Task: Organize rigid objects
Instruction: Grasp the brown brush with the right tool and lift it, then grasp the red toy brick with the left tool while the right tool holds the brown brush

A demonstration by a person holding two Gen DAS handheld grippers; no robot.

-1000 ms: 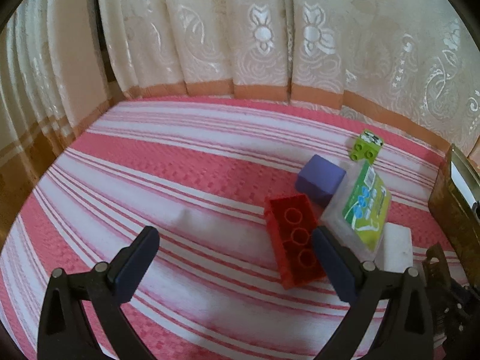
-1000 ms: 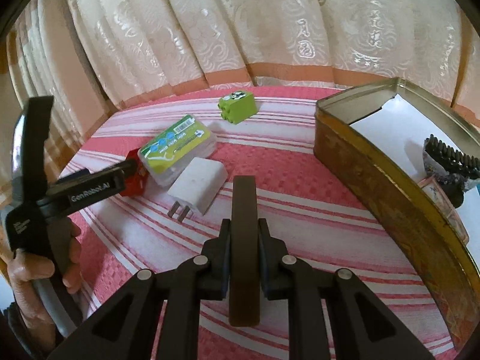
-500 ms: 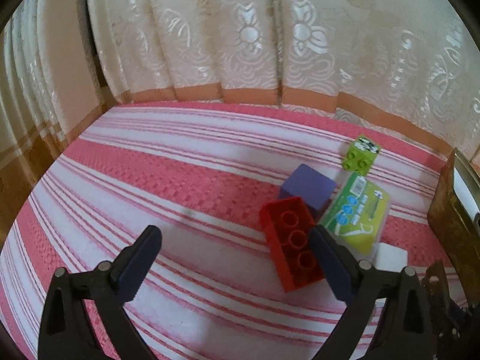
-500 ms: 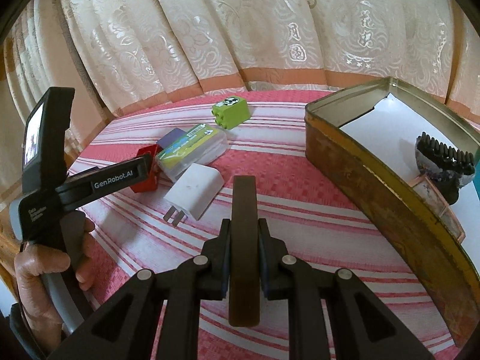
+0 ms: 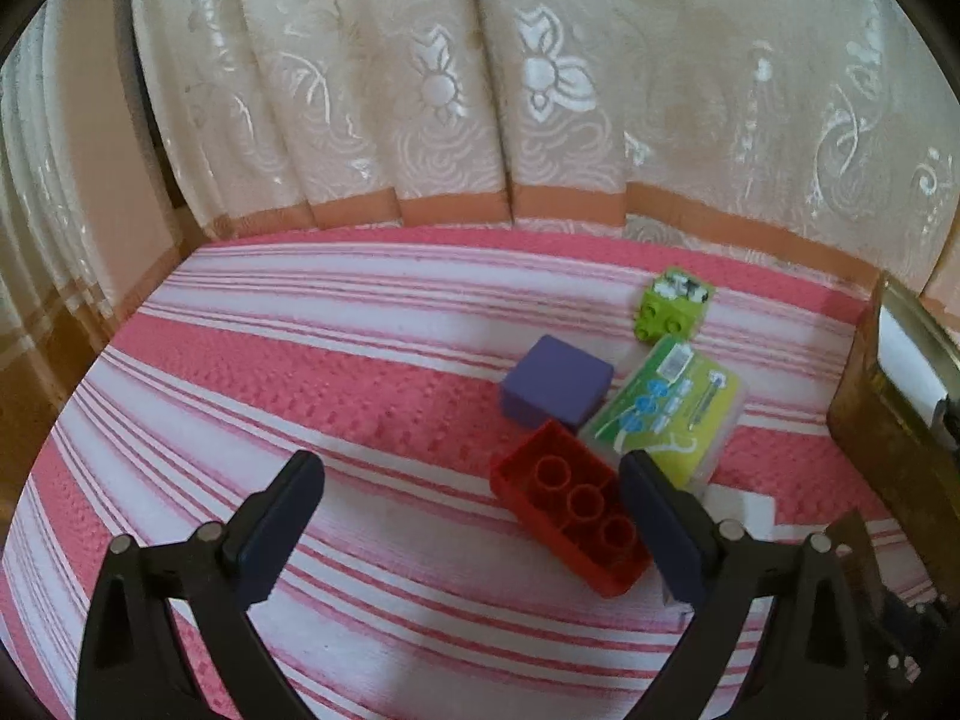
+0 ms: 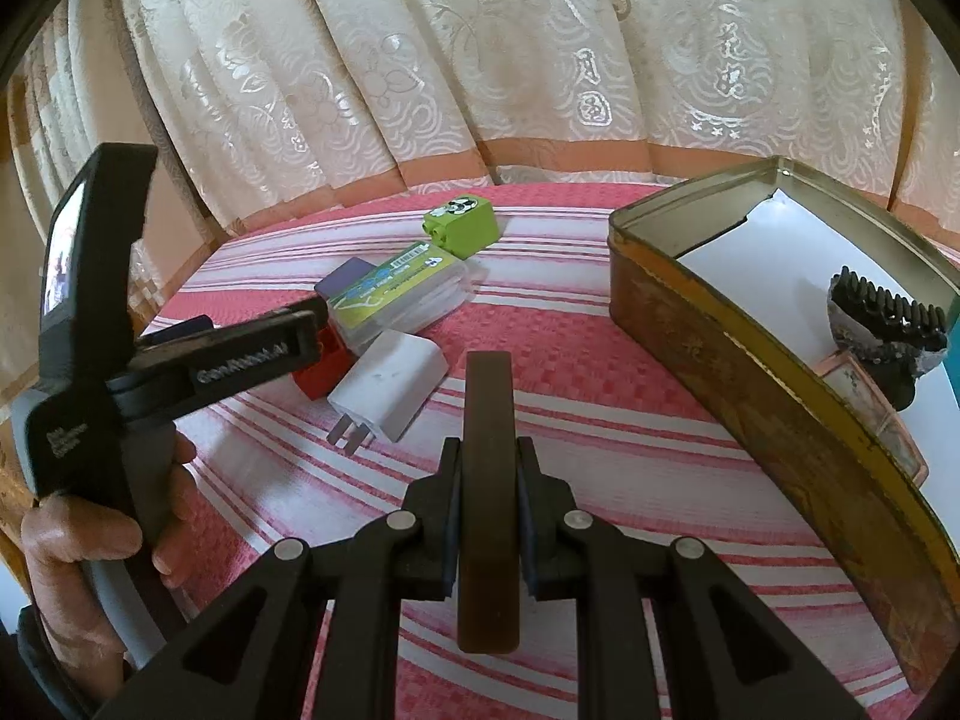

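My left gripper (image 5: pixel 468 480) is open just above the striped cloth, and its right finger (image 5: pixel 654 516) stands next to a red toy brick (image 5: pixel 570 516) lying studs-down. Behind the brick sit a purple block (image 5: pixel 555 387), a clear case with a green label (image 5: pixel 672 414) and a green toy brick (image 5: pixel 672 306). A white plug charger (image 6: pixel 390 387) lies beside the red brick. My right gripper (image 6: pixel 487 480) is shut on a flat brown bar (image 6: pixel 486 570), held edge-on above the cloth. In the right wrist view a hand holds the left gripper (image 6: pixel 258 348) over the pile.
An open gold tin box (image 6: pixel 750 372) stands on the right, lined with white paper, with a black toothed object (image 6: pixel 882 312) and a small card inside. Cream curtains hang behind the table's far edge. The cloth's left half (image 5: pixel 270 372) is bare.
The left gripper has shifted towards the pile, so the red brick now sits closer to the span between its fingers. The right gripper and its brown bar have stayed still.
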